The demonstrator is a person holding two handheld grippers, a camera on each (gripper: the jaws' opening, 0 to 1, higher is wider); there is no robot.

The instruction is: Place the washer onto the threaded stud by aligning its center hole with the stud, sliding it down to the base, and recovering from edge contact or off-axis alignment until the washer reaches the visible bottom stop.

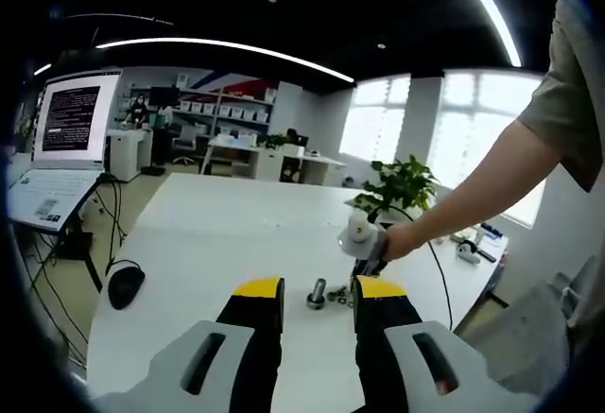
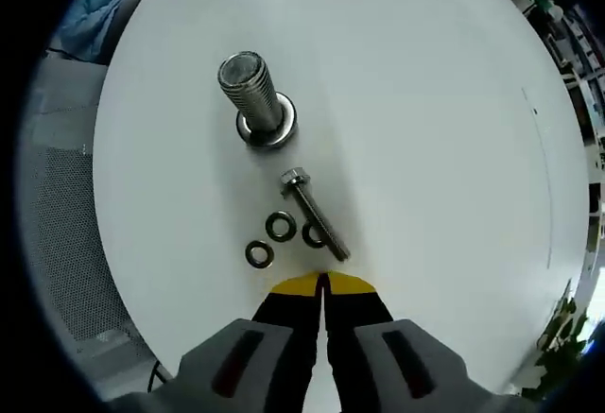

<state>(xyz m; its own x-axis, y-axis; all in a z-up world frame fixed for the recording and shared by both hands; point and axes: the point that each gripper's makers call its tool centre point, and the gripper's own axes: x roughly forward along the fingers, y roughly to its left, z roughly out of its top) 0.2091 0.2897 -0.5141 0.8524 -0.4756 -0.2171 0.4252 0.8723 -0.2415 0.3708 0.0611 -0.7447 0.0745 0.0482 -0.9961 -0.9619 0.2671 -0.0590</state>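
The right tool point(image 2: 323, 285) hung closed and empty above three washers point(image 2: 281, 227) at centre frame; the left tool point(image 1: 319, 292) stood open. Open first, pinch one washer's rim, then centre it over the stud point(image 2: 250, 85).

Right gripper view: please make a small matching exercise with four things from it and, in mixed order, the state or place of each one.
Things:
1. large threaded stud
2. small bolt
3. washers
4. right tool

States:
A. lying on its side on the white table
B. jaws closed together, holding nothing
C. standing upright on its wide base
D. lying flat beside the small bolt

Pairs: 1-C, 2-A, 3-D, 4-B
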